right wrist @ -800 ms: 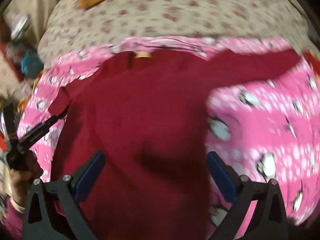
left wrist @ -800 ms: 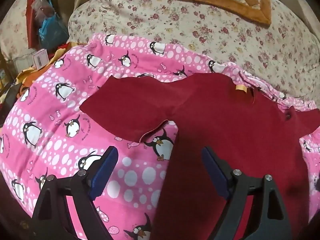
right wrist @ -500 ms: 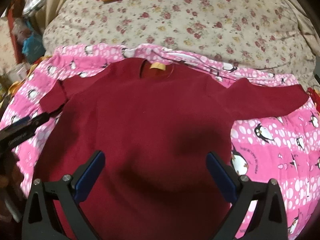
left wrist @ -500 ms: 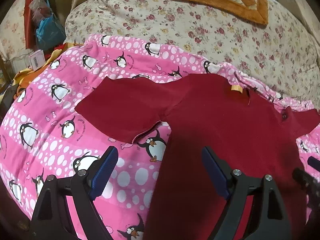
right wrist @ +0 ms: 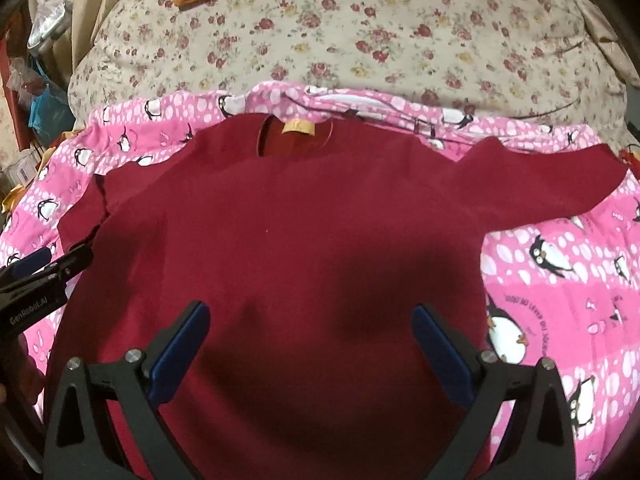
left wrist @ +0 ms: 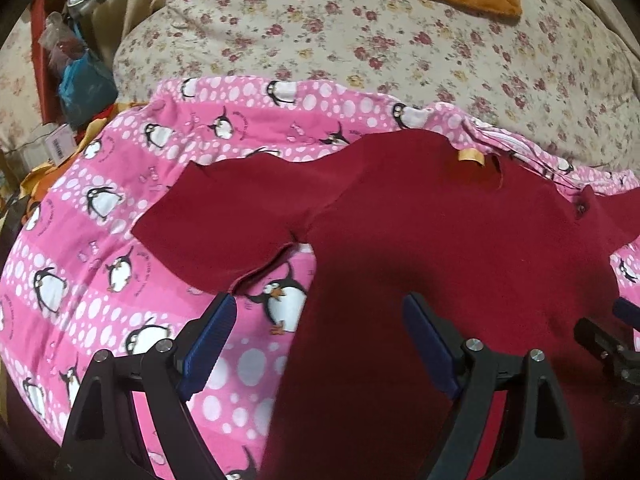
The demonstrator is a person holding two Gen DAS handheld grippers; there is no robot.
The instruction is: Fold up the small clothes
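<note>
Left gripper point(left wrist: 316, 320) released, jaws wide, nothing between, hovering over shirt's left side edge + pink penguin blanket point(left wrist: 100, 240). Right gripper point(right wrist: 310, 330) also released, empty, above mid torso. Dark red shirt point(right wrist: 288, 232) lies flat on blanket, both sleeves spread out, yellow neck tag point(right wrist: 297, 128) at far end. Floral bedding point(right wrist: 340, 32) beyond.
</note>
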